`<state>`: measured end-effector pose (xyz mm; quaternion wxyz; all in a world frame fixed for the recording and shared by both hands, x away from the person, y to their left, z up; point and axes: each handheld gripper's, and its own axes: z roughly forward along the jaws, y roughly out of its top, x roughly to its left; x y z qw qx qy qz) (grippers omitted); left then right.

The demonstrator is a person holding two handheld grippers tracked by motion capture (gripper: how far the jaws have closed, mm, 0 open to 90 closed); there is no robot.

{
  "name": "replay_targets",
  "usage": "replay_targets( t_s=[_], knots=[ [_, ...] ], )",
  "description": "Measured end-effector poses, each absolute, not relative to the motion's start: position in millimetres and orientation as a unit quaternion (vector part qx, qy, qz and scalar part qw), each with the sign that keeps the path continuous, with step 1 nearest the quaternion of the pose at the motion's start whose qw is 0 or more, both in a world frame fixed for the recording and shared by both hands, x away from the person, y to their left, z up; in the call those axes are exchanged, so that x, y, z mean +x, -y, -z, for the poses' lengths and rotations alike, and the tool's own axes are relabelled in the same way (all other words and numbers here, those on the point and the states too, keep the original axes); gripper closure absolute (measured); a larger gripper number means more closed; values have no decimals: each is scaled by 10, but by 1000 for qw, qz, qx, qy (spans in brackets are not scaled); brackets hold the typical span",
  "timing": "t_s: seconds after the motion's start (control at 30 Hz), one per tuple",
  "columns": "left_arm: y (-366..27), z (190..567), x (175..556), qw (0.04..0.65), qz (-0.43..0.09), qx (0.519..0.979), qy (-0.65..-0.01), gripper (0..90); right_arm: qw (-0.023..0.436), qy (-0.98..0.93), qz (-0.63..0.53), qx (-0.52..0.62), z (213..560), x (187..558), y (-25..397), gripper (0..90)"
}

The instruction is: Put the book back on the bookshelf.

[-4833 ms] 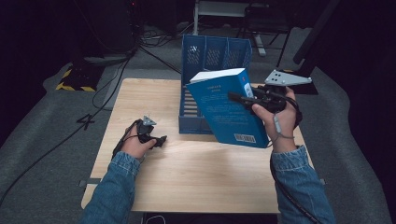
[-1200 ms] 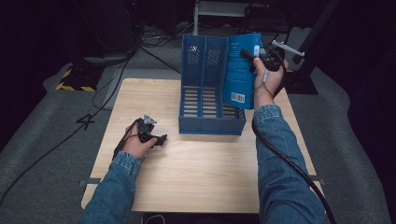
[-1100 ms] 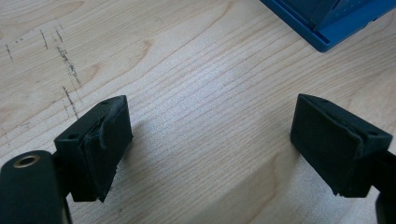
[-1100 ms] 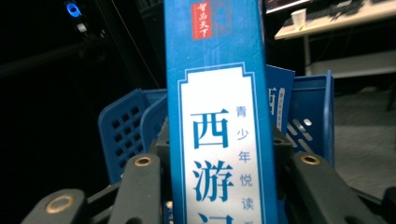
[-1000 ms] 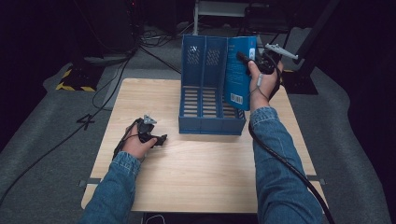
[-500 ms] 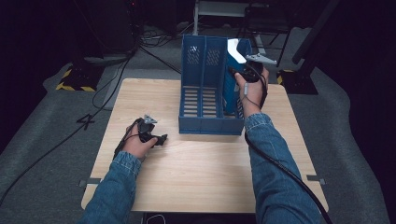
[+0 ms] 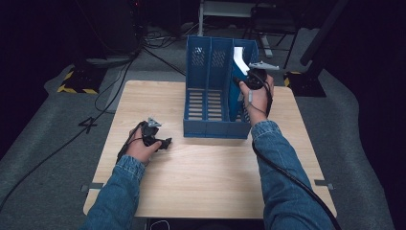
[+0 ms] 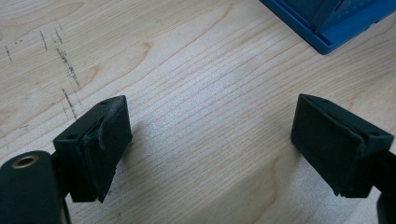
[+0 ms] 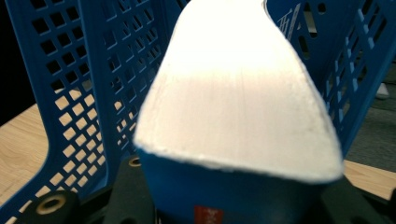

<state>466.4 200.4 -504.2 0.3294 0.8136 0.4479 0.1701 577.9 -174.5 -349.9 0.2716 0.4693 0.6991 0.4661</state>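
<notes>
The right gripper (image 7: 250, 76) is clenching a book (image 7: 238, 60) inside the file rack (image 7: 207, 96); at eight o'clock, the left gripper (image 7: 160, 141) is sitting released on the desk (image 7: 215, 167).

A pale wooden tabletop (image 7: 210, 177) carries a blue file rack (image 7: 210, 122) at its far middle; the left tool (image 7: 160, 142) rests near-left.

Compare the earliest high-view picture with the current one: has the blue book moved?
Yes. The blue book, gripped by the right claw, has gone from in front of the blue file rack into its right-hand compartment.
</notes>
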Motion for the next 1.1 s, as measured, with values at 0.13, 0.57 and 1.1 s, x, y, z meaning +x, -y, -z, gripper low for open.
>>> replay_targets(
  t_s=[0.13, 0.57, 1.1],
  knots=[
    [-2002, 5042, 4663, 330, -167, 813, -449, 128, 287, -693, -457, 478, 3509, 5746, 1697, 600],
    [-1993, 5044, 4651, 331, -167, 812, -451, 128, 296, -688, -457, 480, 3530, 5851, 1655, 573],
    [-2069, 5043, 4505, 331, -167, 813, -448, 129, 292, -691, -494, 440, 3258, 5477, 1860, 415]
  ],
)
